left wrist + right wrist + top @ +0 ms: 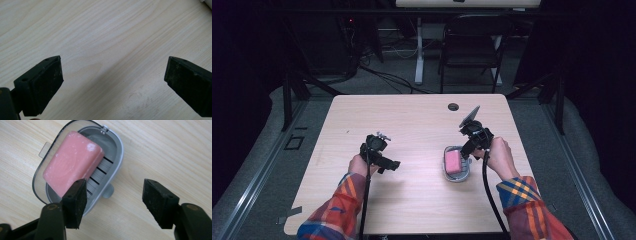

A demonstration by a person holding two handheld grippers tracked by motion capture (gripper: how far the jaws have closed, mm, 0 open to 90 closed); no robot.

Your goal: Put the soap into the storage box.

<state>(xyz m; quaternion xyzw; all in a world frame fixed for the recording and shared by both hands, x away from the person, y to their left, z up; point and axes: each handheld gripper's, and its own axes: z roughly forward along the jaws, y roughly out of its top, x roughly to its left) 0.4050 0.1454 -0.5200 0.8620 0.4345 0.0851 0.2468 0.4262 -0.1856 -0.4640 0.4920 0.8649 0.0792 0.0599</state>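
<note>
Pale wood-grain worktop (412, 125), carrying one grey soap dish (113, 150) with one pink soap bar (72, 165) lying tilted inside, over the slotted drain insert. Two hand-held grippers, one per hand, both sleeves in orange-blue plaid.

Left hand-held gripper (112, 75): jaws spread wide, nothing between them, bare wood below, gripping nothing. Seen from the high view at centre-left (382, 157), well apart from the dish.

Right hand-held gripper (113, 200): jaws released and wide apart, grasping nothing. Left pad overlapping the near end of the soap and the dish rim in its own view, contact impossible to tell; right pad over bare wood just beside the dish. From the high view (469, 145), poised at the dish's far right edge, dish (456, 164) sitting right of centre near the right hand (498, 157).

One cable hole (453, 106) near the far edge of the worktop. One dark folding chair (472, 47) beyond, on the floor. Nothing lying between either gripper and the dish.
</note>
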